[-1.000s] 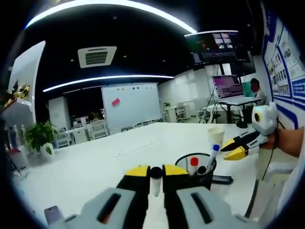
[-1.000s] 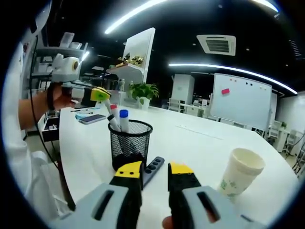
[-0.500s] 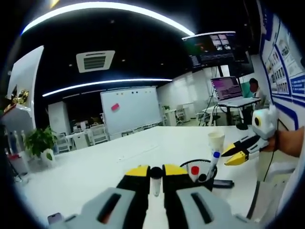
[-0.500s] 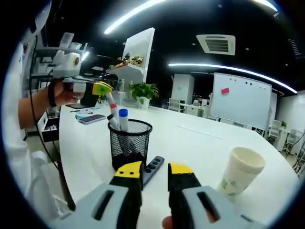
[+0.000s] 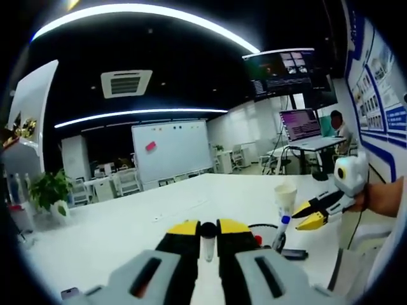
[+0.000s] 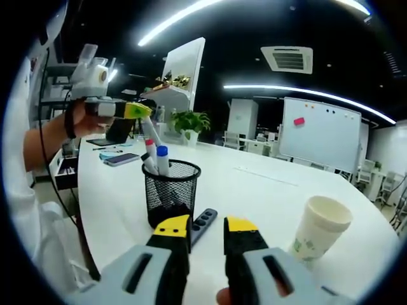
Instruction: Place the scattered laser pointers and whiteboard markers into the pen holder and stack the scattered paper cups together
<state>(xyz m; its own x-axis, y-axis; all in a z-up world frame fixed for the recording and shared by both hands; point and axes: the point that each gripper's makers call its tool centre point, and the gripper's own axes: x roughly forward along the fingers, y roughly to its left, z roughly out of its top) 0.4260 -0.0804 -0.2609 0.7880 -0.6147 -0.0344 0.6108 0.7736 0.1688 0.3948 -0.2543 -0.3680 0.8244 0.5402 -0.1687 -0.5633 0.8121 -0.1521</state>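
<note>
My left gripper (image 5: 208,227) is shut on a whiteboard marker (image 5: 208,241) with a white body and a black end. In the right gripper view, the left gripper (image 6: 137,111) holds that marker (image 6: 151,132) slanting down, just above the black mesh pen holder (image 6: 170,190). A red-capped marker (image 6: 150,145) and a blue-capped marker (image 6: 163,152) stand in the holder. A black laser pointer (image 6: 202,222) lies on the table beside it. My right gripper (image 6: 206,226) is open with nothing between its jaws, low in front of the holder. A paper cup (image 6: 321,230) stands upright to the right.
The white table (image 6: 267,190) runs back toward a whiteboard (image 6: 324,136). A phone (image 6: 119,159) lies at its far left, past the holder. A person's forearm (image 6: 48,143) holds the left gripper. In the left gripper view, the right gripper (image 5: 310,213) hangs beside the paper cup (image 5: 285,194).
My left gripper has risen a little and levelled out, lifting the marker higher above the pen holder. The right gripper, the cup and the laser pointer have stayed put.
</note>
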